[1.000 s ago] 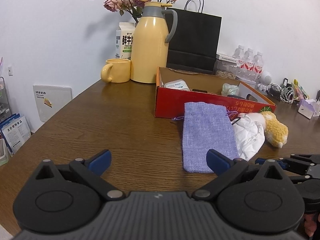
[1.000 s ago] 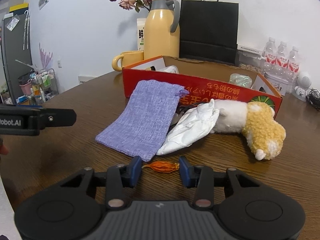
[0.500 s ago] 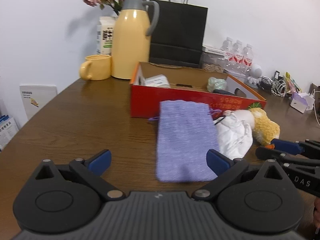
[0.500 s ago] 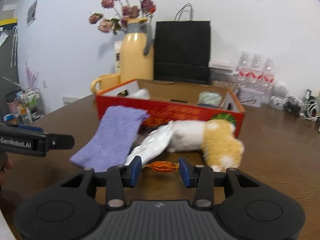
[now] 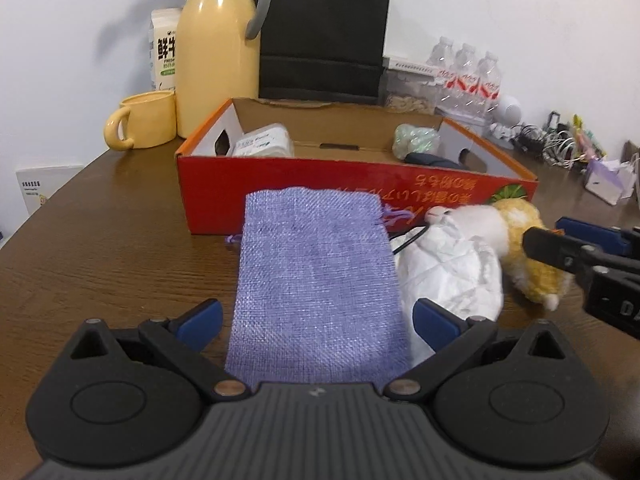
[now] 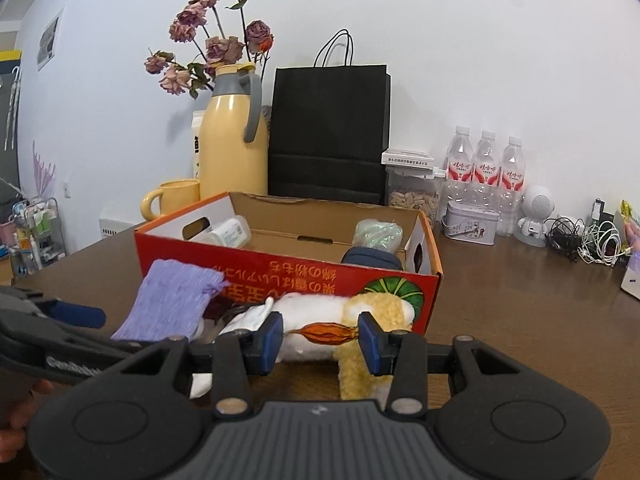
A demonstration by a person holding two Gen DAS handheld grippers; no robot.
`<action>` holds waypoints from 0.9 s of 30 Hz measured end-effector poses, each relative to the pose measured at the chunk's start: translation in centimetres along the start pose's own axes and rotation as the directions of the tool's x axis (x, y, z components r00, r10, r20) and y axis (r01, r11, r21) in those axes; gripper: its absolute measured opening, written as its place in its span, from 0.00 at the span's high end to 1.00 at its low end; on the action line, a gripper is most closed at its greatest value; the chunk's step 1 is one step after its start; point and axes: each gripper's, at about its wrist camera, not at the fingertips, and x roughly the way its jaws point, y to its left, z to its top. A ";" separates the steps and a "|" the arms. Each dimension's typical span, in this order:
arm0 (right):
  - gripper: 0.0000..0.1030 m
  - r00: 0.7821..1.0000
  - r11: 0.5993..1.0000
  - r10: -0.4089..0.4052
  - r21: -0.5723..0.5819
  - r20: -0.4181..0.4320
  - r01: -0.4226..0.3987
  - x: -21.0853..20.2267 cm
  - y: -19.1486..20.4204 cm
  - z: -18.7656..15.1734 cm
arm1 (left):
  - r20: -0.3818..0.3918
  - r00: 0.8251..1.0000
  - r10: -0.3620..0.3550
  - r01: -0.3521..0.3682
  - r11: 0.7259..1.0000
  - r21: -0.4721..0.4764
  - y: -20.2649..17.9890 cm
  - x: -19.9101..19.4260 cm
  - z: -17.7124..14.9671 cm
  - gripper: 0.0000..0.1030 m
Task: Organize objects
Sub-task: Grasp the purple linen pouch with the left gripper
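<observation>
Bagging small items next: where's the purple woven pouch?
In the left wrist view, the purple woven pouch lies flat between the left gripper fingers, before the red cardboard box.

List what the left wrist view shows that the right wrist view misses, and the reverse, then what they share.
Only the left wrist view: the left gripper with jaws open on either side of the near end of the purple pouch, and the printed front of the milk carton.
Only the right wrist view: the right gripper shut on an orange wrapped candy, and a small tin.
Both: the red box, yellow jug, black bag, plush toy.
</observation>
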 end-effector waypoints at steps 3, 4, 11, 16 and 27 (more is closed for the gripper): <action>0.61 1.000 1.000 0.011 0.008 -0.005 -0.011 0.4 -0.2 -0.4 | -0.009 1.000 0.017 -0.017 1.000 -0.003 0.1 0.7 -0.1 0.00; 0.61 1.000 1.000 0.013 0.009 -0.009 -0.013 0.5 -0.2 -0.5 | -0.014 1.000 0.027 -0.027 1.000 0.000 0.1 0.9 -0.2 0.00; 0.61 1.000 1.000 0.021 0.006 -0.012 -0.021 0.6 -0.1 -1.1 | -0.041 0.998 0.042 -0.042 0.999 0.001 0.3 1.4 -0.4 0.00; 0.61 1.000 1.000 0.020 -0.004 -0.011 -0.020 0.6 0.1 -1.3 | -0.042 0.998 0.042 -0.042 0.999 0.009 0.2 1.3 -0.5 0.01; 0.61 1.000 0.999 0.004 -0.032 0.000 -0.004 0.4 0.4 -1.8 | 0.003 0.999 0.042 -0.042 0.999 0.005 0.4 -0.5 -1.1 0.67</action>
